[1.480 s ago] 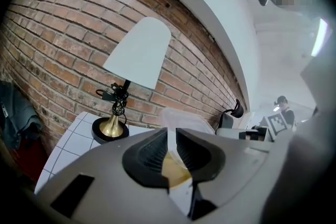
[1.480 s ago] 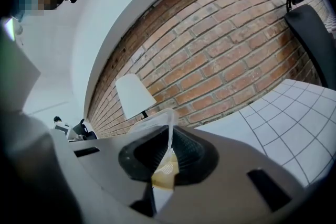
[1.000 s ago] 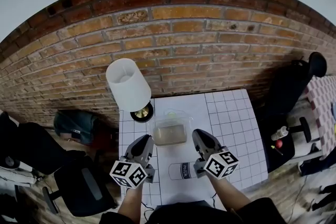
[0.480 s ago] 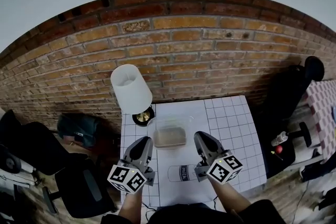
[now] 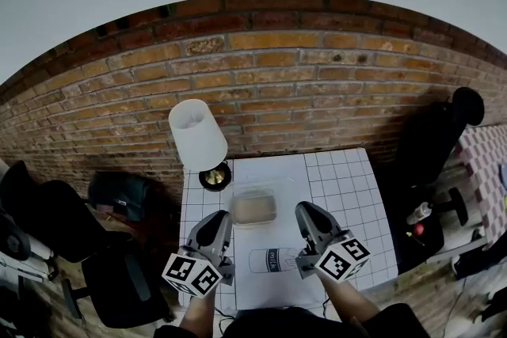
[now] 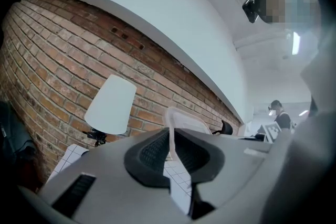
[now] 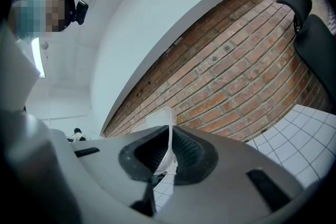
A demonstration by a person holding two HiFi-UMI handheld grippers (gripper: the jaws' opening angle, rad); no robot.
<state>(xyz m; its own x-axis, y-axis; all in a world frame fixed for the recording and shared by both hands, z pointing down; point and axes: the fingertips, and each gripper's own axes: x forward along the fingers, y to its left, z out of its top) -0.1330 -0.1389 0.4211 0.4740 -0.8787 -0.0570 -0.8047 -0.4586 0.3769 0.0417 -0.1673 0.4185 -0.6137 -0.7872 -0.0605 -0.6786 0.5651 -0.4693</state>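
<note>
Clear plastic container (image 5: pixel 253 206) with a brownish fill lies straight ahead of both tongs, spanning the gap between them over the white gridded desk (image 5: pixel 348 186). Its long axis runs left to right, so each short end faces one arm and neither is nearer than the other. The left tongs (image 5: pixel 219 219) are pinched onto the thin rim at the left end; in the left gripper view that rim (image 6: pixel 170 136) stands upright between the ribbed pads (image 6: pixel 152 152). The right tongs (image 5: pixel 303 211) pinch the opposite rim (image 7: pixel 169 136) the same way. Both gripper views tilt upward toward the red brick wall (image 5: pixel 317 91). Whether the container's base touches the desk cannot be told. A white cylinder with a dark label (image 5: pixel 271 259) lies on its side just behind the container, between the two arms. A white-shaded lamp (image 5: pixel 198 134) stands at the far left.
</note>
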